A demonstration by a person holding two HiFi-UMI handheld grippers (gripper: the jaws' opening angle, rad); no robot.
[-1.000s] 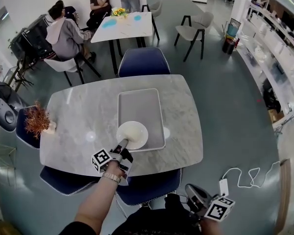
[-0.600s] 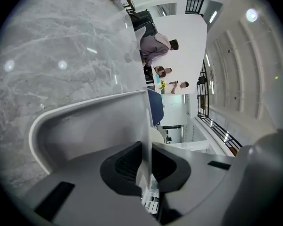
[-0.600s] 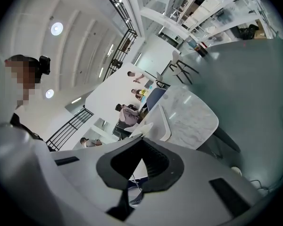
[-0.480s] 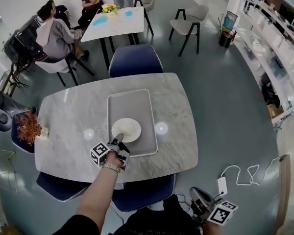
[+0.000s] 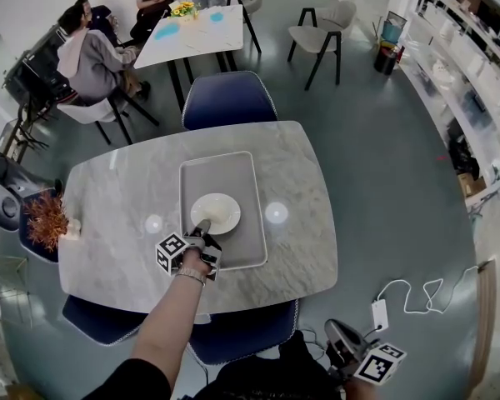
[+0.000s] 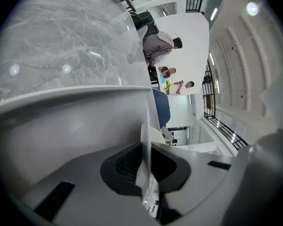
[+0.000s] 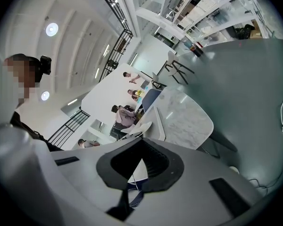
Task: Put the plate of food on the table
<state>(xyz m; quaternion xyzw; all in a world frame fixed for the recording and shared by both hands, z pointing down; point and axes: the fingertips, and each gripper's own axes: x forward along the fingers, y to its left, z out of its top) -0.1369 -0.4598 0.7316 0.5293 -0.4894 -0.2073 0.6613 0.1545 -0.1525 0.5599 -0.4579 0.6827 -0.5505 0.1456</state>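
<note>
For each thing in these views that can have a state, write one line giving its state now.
left gripper: shut on the plate's near rim.
right gripper: shut, empty, held low off the table.
plate: level over the tray, no food visible.
tray: flat on the table.
blue chair: unoccupied, drawn up to the table's far side.

The tray (image 5: 218, 169) is lying mid-bench (image 5: 304, 182), with the plate (image 5: 217, 212) sitting on its near half. The left gripper (image 5: 202, 227) is clamping the plate's near rim. A plant (image 5: 46, 219) is standing at the bench's left edge, a chair (image 5: 229, 98) behind it.
</note>
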